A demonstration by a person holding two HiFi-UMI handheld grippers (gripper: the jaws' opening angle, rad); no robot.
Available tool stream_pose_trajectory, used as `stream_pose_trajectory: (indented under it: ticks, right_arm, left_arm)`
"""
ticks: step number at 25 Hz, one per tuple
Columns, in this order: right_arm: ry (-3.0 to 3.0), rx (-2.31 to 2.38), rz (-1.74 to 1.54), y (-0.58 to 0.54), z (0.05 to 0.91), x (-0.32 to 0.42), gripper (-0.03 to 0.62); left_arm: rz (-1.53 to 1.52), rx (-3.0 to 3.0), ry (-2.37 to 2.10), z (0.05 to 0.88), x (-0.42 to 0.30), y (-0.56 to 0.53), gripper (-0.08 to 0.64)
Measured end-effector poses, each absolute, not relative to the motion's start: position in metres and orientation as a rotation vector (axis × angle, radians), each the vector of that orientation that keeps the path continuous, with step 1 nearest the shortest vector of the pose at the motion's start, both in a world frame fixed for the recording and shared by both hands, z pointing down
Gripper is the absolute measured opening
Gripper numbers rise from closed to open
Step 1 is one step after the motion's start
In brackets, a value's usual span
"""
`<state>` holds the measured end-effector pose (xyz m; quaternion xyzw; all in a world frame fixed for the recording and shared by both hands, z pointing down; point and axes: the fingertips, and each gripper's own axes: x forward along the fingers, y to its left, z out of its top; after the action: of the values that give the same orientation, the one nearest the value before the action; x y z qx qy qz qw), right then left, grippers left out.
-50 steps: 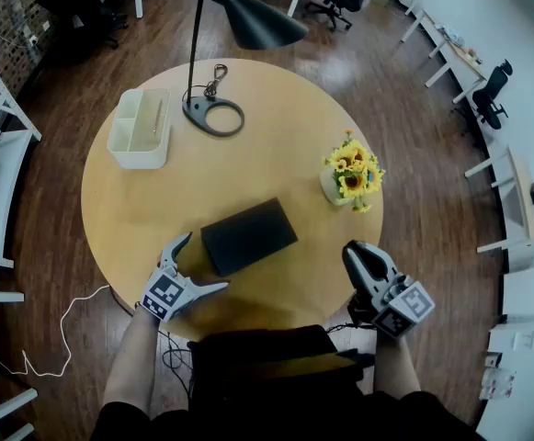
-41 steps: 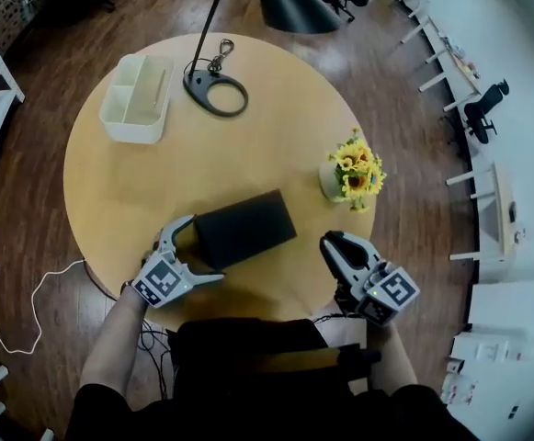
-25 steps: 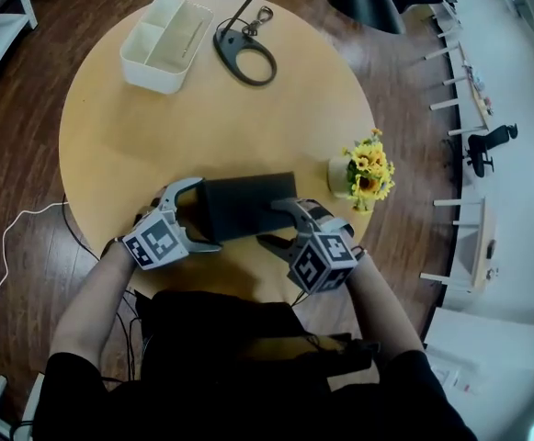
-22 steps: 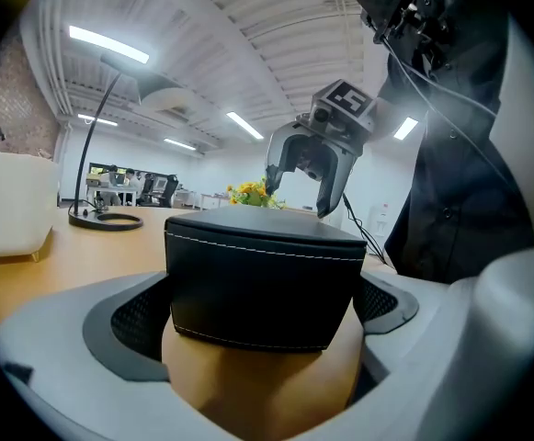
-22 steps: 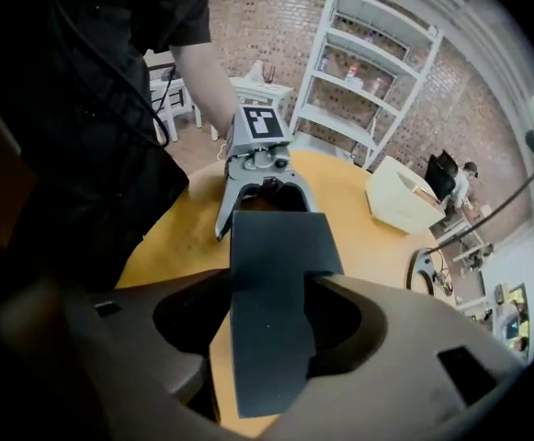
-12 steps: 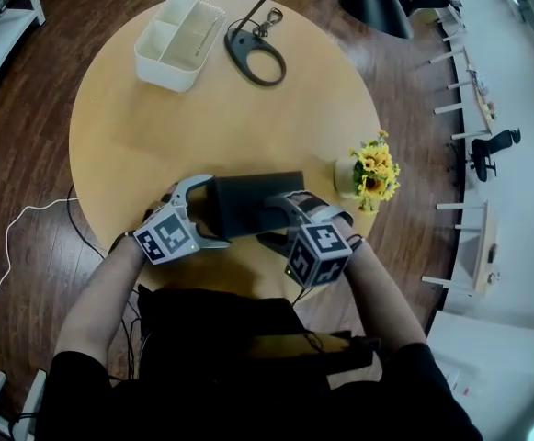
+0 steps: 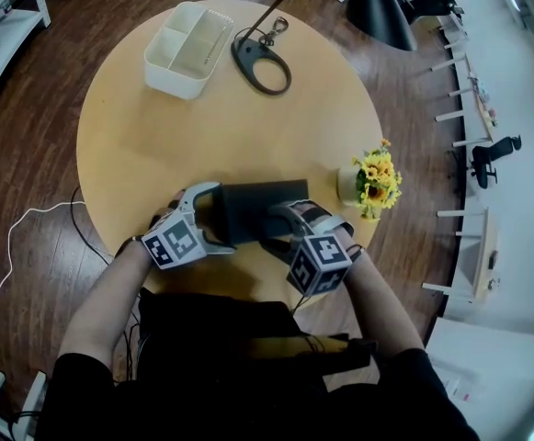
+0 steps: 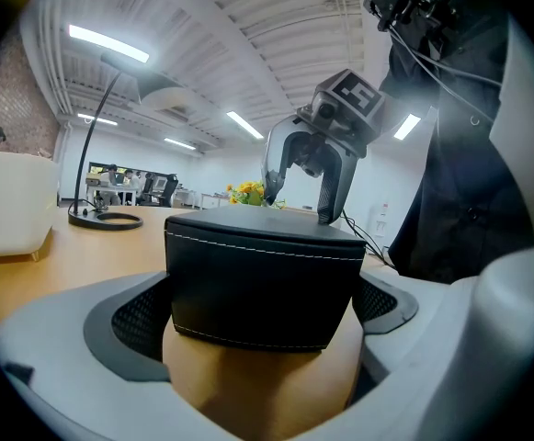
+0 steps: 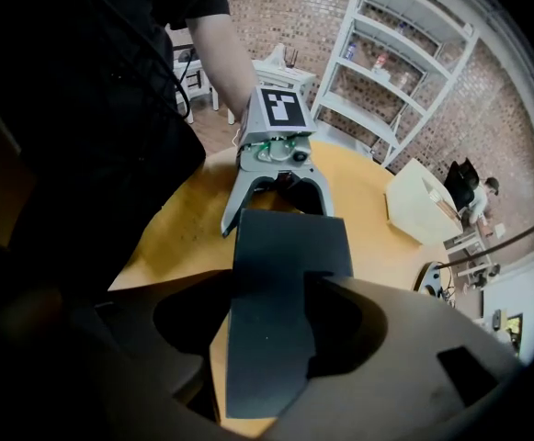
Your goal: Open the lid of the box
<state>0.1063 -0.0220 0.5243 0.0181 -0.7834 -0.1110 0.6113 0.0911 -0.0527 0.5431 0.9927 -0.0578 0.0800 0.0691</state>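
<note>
A white tray (image 7: 186, 37) was seen near the far left edge of the round table (image 7: 147, 145). Closer in, by the near edge, the left gripper (image 7: 213, 219) was held low at the left end of the black box (image 7: 253, 208). Its jaws were spread wide. The end of the box was set between them, and a small gap could be seen beside it.

The box was laid flat on the table, close to the near edge, with its long side running from left to right. The lid was shut, and a thin stitched line was seen round its top.

The right gripper (image 7: 278, 225) was held at the right end of the box. Its jaws were spread too, with that end between them. No firm pinch was seen from either one. A pot of yellow flowers (image 7: 375, 177) was set by the right edge.

So the box was lined up end to end between the two grippers, and each was just as near. It was judged that one end should be held down while the lid was lifted. The hinge side could not be told.
</note>
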Motion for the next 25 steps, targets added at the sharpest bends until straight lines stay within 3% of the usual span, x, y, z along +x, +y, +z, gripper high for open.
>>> stream_pose_trajectory:
  ticks: [5,6,7,8,9,11,12,25]
  right_arm:
    - [-1.905,0.193,-0.250,-0.039,0.502,0.101,0.250]
    - [-1.968,0.298,-0.262,-0.053,0.487,0.096,0.042]
    - [-2.020,0.390,-0.260,-0.066,0.472,0.091,0.005]
    - [-2.043,0.434,-0.239,-0.076,0.461,0.089,0.006]
    - [-2.037,0.421,-0.211,-0.079,0.457,0.087,0.054]
    - [-1.981,0.281,-0.171,-0.068,0.465,0.084,0.246]
    - [-1.948,0.206,-0.165,-0.059,0.472,0.083,0.264]
    - [-1.800,-0.004,-0.165,-0.016,0.523,0.090,0.265]
  left_arm:
    - [0.239,2.987,-0.171,0.541,0.089,-0.053,0.600]
    - [0.249,3.001,-0.160,0.542,0.090,-0.051,0.598]
    - [0.256,3.013,-0.148,0.543,0.091,-0.049,0.595]
    - [0.259,3.019,-0.140,0.543,0.092,-0.048,0.592]
    - [0.259,3.016,-0.137,0.543,0.092,-0.048,0.592]
    - [0.260,3.002,-0.141,0.544,0.092,-0.048,0.592]
    - [0.262,2.999,-0.143,0.545,0.092,-0.047,0.592]
    - [0.256,3.020,-0.143,0.541,0.092,-0.049,0.591]
